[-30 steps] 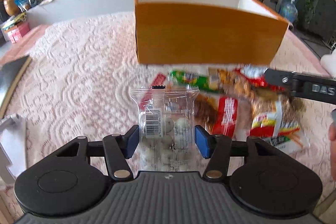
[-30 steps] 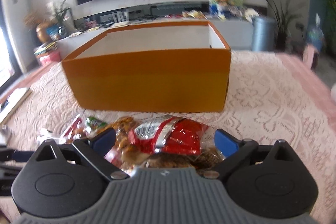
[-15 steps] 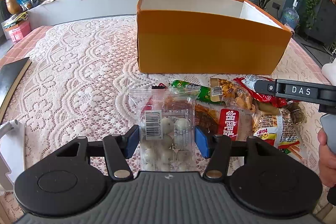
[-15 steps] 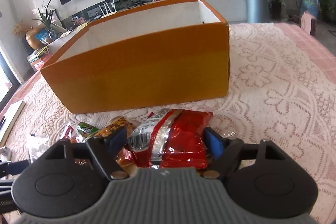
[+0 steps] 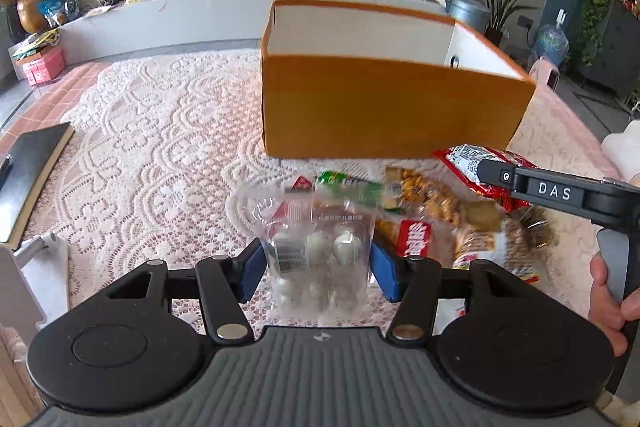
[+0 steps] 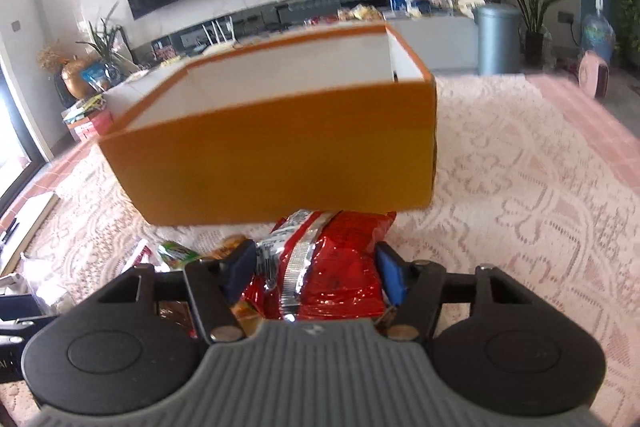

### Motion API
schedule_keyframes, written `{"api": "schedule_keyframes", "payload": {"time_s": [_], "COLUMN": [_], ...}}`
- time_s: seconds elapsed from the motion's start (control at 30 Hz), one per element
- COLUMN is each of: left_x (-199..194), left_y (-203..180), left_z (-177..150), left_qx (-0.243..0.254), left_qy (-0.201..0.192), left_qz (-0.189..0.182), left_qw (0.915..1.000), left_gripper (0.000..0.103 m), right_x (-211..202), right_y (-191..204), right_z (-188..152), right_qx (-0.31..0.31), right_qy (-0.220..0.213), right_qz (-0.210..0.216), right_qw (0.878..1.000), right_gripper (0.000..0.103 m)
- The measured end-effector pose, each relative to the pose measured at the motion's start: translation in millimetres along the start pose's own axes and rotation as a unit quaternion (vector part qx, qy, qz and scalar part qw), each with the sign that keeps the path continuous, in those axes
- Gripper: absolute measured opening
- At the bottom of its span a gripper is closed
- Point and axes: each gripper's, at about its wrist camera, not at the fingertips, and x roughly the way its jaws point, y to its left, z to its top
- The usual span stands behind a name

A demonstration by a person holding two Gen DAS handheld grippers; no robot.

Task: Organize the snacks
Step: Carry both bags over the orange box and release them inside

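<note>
Left gripper (image 5: 316, 269) clamped on clear packet of white balls (image 5: 320, 259), right gripper (image 6: 316, 275) gripping shiny red foil snack bag (image 6: 332, 267), open orange cardboard box (image 6: 280, 163) at 12 o'clock

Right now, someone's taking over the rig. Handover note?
Left gripper: shut on the clear bag of white balls.
Right gripper: shut on the red foil packet, held near the orange box.
Box: open, on the lace cloth; nothing seen in the part of its inside that shows.
Left: drop in both held snacks, then the pile of packets in front of the box.
</note>
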Motion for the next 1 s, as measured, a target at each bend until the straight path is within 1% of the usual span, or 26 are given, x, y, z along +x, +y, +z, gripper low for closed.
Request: {"api": "schedule_keyframes", "payload": {"time_s": [0.13, 0.3, 0.43, 0.5, 0.63, 0.7, 0.8, 0.9, 1.0], "left_x": [-17.9, -40.0, -56.0, -62.6, -70.6, -69.8, -66.0, -57.6, -44.6], "left_y": [-7.6, -12.9, -22.2, -26.6, -35.5, -41.0, -47.3, -50.0, -51.8], "left_z": [4.4, 15.9, 27.6, 34.9, 48.6, 55.5, 68.3, 84.0, 104.0], "left_qx": [0.009, 0.015, 0.048, 0.064, 0.101, 0.122, 0.141, 0.148, 0.148], "left_qy": [-0.023, -0.054, -0.085, -0.099, -0.132, -0.142, -0.148, -0.149, -0.143], "left_qz": [0.002, -0.011, -0.005, -0.009, -0.02, -0.018, -0.015, -0.021, -0.027], "left_qw": [0.9997, 0.9983, 0.9952, 0.993, 0.9858, 0.9821, 0.9788, 0.9775, 0.9781], "left_gripper": [0.064, 0.063, 0.062, 0.062, 0.061, 0.061, 0.061, 0.061, 0.061], "right_x": [-23.5, -53.6, -77.9, -87.9, -102.3, -105.8, -105.0, -97.5, -86.9], "right_y": [2.8, 0.7, -0.7, -0.7, -0.1, -0.9, -4.5, -9.2, -13.9], "right_z": [4.9, 11.8, 21.0, 26.0, 38.1, 44.3, 55.8, 72.2, 90.3], "right_qx": [-0.008, -0.011, -0.007, -0.011, -0.025, -0.033, -0.038, -0.037, -0.038], "right_qy": [-0.022, -0.046, -0.064, -0.074, -0.093, -0.097, -0.096, -0.088, -0.081], "right_qz": [0.007, 0.017, 0.032, 0.036, 0.044, 0.049, 0.057, 0.066, 0.069], "right_qw": [1.0, 0.999, 0.997, 0.997, 0.994, 0.994, 0.993, 0.993, 0.994], "right_gripper": [0.062, 0.062, 0.062, 0.062, 0.062, 0.062, 0.062, 0.062, 0.062]}}
